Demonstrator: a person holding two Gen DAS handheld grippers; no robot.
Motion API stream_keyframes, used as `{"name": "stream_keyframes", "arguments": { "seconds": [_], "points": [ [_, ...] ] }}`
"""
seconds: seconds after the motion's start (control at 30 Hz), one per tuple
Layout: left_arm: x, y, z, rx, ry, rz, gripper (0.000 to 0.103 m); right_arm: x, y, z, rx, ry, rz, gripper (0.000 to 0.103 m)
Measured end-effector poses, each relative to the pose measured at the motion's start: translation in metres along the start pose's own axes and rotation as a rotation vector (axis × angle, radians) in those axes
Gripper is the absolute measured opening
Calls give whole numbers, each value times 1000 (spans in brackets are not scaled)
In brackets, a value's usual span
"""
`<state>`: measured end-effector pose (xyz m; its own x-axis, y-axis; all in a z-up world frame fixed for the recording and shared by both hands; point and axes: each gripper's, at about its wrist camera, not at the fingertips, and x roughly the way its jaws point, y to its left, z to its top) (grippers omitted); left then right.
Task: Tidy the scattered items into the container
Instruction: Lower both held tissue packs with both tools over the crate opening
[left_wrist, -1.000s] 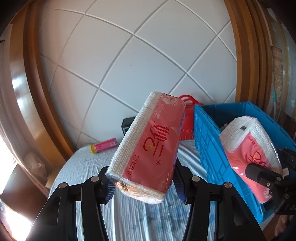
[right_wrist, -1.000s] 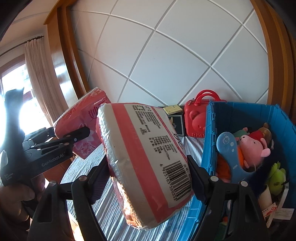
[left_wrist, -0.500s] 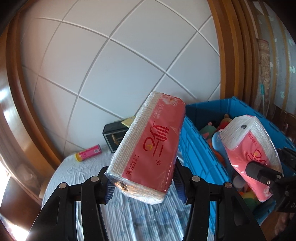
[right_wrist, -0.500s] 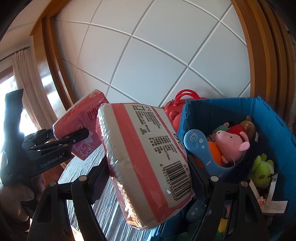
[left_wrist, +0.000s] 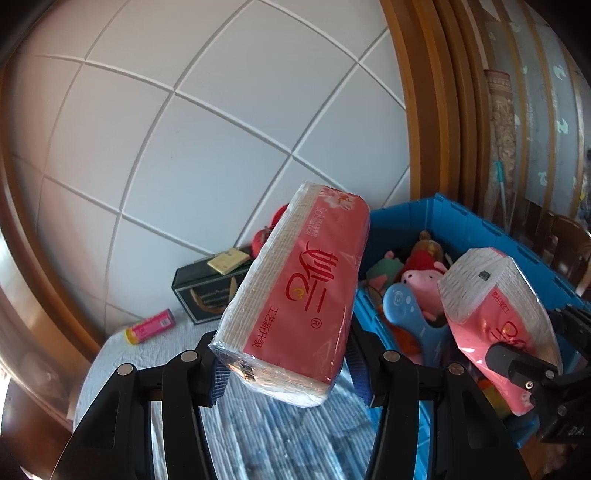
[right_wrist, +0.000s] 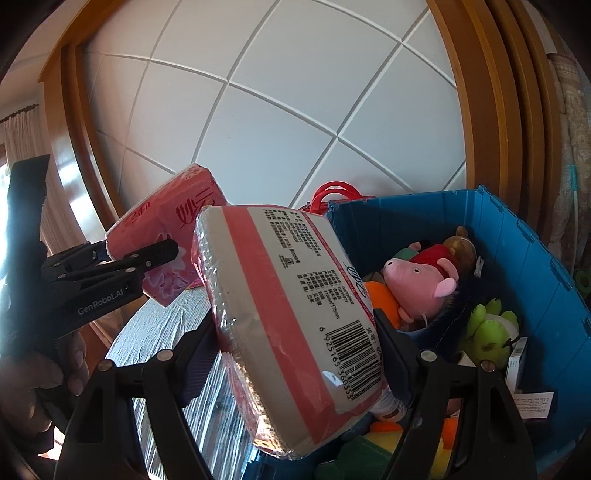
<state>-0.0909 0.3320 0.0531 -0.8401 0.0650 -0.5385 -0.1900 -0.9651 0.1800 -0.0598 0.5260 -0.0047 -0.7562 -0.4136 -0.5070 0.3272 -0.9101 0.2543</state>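
Both tongs (left_wrist: 286, 363) (right_wrist: 295, 354) clamp tissue packs (left_wrist: 295, 299) (right_wrist: 284, 314); blue crate (right_wrist: 517, 236) now nearer, toys visible.

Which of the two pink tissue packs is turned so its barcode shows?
The plastic-wrapped pink tissue pack in the right tongs: its white back panel with barcode faces that camera. The pack in the left tongs shows its red front.

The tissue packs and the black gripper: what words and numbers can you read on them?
"GenRobot.AI": side of the left gripper.
"6 925165 360353": barcode on the right tissue pack; last digits uncertain.
"Soft": left tissue pack, beside large red Chinese characters.
Small print on both packs: too small to read.
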Motion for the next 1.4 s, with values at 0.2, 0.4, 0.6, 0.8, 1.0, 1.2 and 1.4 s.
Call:
{"name": "stream_keyframes", "arguments": {
  "seconds": [0.2,0.4,0.6,0.8,1.0,1.2,1.4],
  "points": [
    [14,-21,13,20,-4,-55,52,-5,-14,-1,17,1,-53,77],
    [24,-34,23,38,-15,-87,52,-6,-22,-1,28,-4,-87,77],
    [30,-45,31,53,-24,-106,52,-9,-28,0,36,-12,-114,77],
    [35,-58,35,78,-19,-141,52,-12,-37,-2,60,-20,-145,77],
    [34,-72,39,104,-24,-173,52,-17,-45,-7,65,-27,-185,77],
    [34,-88,44,136,-24,-203,52,-23,-53,-10,80,-30,-200,77],
    [31,-102,52,157,-42,-220,52,-28,-61,-11,94,-37,-214,77]
  ]
}}
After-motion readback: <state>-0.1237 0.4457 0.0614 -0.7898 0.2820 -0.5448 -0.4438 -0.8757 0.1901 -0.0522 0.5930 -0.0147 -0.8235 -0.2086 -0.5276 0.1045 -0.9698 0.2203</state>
